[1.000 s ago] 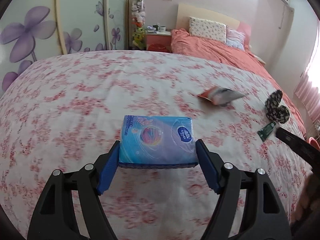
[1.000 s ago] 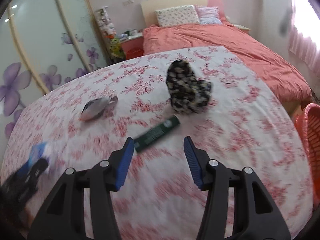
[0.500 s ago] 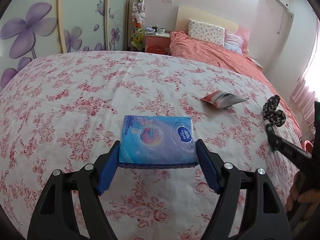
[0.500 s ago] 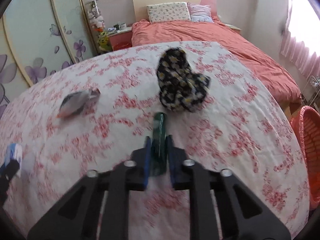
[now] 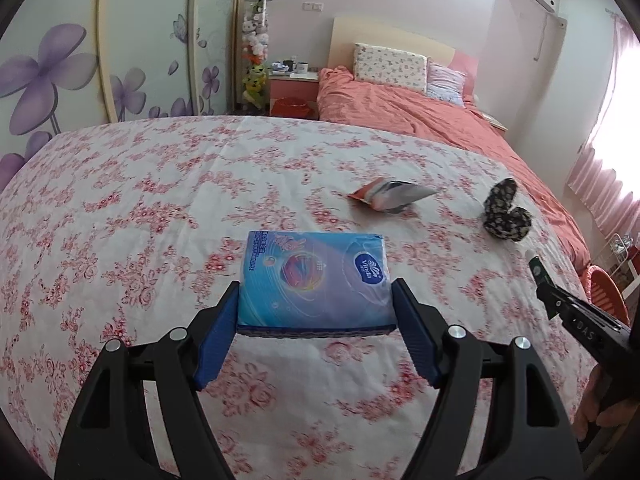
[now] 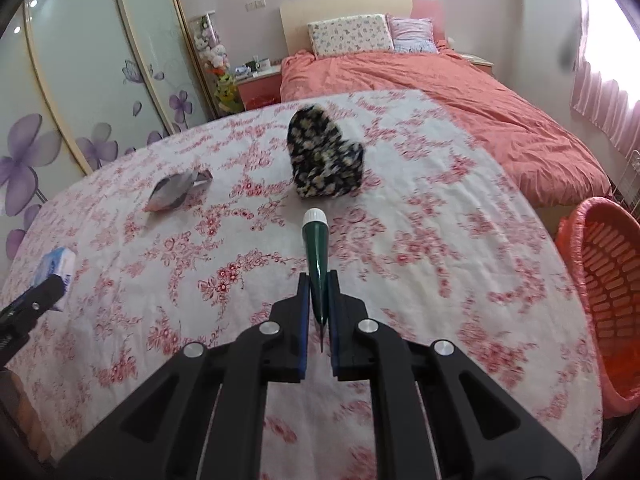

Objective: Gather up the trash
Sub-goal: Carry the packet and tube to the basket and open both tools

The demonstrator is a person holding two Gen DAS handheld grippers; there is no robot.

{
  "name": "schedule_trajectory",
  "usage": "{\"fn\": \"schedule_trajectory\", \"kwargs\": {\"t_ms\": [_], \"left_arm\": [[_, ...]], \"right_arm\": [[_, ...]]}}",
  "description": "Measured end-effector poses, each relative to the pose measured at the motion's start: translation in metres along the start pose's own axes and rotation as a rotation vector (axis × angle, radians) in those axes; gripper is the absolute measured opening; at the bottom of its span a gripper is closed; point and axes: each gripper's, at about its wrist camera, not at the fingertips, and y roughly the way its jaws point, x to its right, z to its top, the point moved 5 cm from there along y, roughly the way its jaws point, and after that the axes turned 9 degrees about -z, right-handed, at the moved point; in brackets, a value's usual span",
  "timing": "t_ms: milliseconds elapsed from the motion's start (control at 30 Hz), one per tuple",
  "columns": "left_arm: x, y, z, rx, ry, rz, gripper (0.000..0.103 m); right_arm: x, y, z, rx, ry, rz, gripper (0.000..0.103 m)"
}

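Your right gripper (image 6: 319,312) is pinched onto the flat crimped tail of the dark green tube (image 6: 315,256), whose white cap (image 6: 315,216) points away from you over the flowered bedspread (image 6: 420,248). That tail is the thinnest and stiffest part, so the pads seat well there, but the tube's weight likely sits toward the cap and it may swing or droop if you turn fast. The glossy skin also looks slippery; keep the squeeze firm and carry it level toward the orange basket (image 6: 608,280) at the bed's right edge.

Your left gripper (image 5: 314,320) has 1 blue pad on each short end of the blue tissue pack (image 5: 314,280), closed on it across its full width. Judge it light and soft: the film wrapper will crease and the tissue inside will give, so a hard squeeze only buckles it, while a loose one lets the slick film slide. Gripping the ends, as you are, looks right.

2 more things lie on the spread. The crumpled silver-and-red snack wrapper (image 5: 390,196) is almost weightless and crinkly; take it by a folded edge, since a flat face would slip between the pads. The black floral fabric piece (image 6: 324,160) beyond the tube's cap is limp cloth; whether it counts as trash I cannot tell.
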Motion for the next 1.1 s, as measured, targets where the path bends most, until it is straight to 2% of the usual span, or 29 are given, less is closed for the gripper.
{"fn": "schedule_trajectory", "kwargs": {"t_ms": [567,800,1100], "left_arm": [[0.072,-0.008,-0.003,0.016,0.078,-0.083,0.073],[0.096,-0.014,-0.006,0.025,0.106,-0.119,0.073],[0.130,-0.015,-0.010,0.022,0.155,-0.177,0.073]], "right_arm": [[0.061,-0.052,-0.006,0.078,0.083,0.004,0.009],[0.080,-0.081,-0.013,0.160,0.085,-0.029,0.009],[0.106,-0.097,-0.019,0.183,0.123,-0.032,0.009]]}}
